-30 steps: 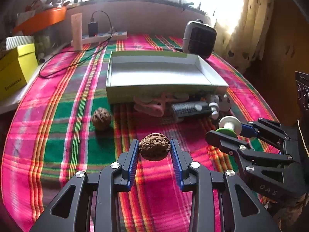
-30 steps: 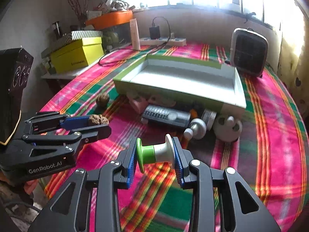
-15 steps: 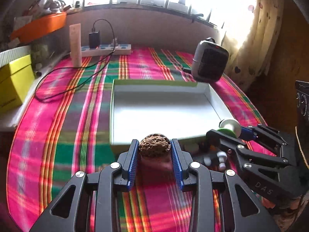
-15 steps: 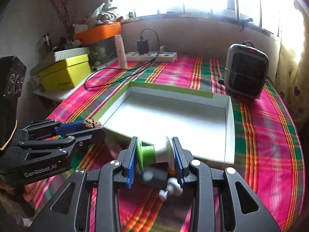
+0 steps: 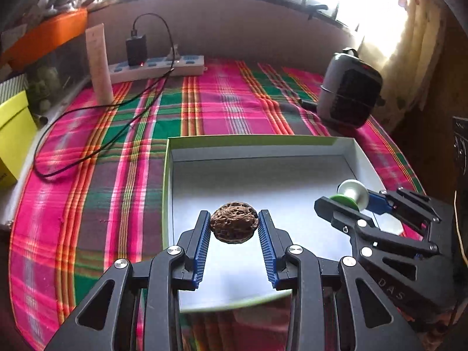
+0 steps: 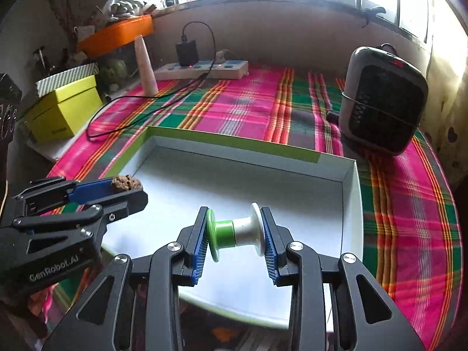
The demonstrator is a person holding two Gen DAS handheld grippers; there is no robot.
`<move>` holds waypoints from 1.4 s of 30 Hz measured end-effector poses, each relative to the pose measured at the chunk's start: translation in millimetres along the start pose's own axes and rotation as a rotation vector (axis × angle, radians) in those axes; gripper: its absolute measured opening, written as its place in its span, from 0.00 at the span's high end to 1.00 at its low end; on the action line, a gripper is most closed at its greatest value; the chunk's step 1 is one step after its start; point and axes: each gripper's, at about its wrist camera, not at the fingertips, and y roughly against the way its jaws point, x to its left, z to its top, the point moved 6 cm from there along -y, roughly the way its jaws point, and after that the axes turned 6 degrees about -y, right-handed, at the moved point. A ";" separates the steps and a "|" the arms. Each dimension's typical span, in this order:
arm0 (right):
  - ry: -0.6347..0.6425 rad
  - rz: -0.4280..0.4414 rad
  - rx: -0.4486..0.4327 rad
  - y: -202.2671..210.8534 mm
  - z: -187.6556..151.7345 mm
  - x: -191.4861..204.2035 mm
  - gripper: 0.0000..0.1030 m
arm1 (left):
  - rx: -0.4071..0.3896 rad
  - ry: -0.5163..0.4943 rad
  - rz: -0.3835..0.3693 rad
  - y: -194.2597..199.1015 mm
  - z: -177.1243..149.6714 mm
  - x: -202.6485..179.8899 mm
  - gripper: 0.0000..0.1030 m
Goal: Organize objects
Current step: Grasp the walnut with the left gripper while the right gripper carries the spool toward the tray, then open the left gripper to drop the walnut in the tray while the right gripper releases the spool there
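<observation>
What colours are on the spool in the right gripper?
The spool is half green, half white; the right wrist view shows it best.

- You are working over a table (image 6: 239, 111) covered in a pink, green and orange plaid cloth.
- A shallow white tray (image 6: 234, 158) with green outer walls lies on it toward the near edge, roughly in the middle.
- A small grey heater (image 6: 383, 99) stands near the far right corner.
- Along the far edge you have a white power strip (image 6: 201, 70) with a black charger (image 6: 187, 52) plugged in; its black cable (image 5: 96, 134) loops over the cloth toward the left edge.
- A pale upright tube (image 5: 99, 61) stands just left of the strip.
</observation>
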 end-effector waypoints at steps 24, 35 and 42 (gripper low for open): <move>-0.004 -0.048 0.056 -27.1 3.4 -4.9 0.66 | 0.033 -0.029 0.023 -25.1 8.1 2.4 0.69; -0.028 -0.064 0.038 -18.9 3.4 -6.7 0.46 | 0.025 -0.021 0.012 -18.9 6.4 1.7 0.64; -0.038 -0.079 0.017 -4.9 -0.7 -7.2 0.46 | -0.009 -0.013 0.012 -1.7 4.2 1.5 0.58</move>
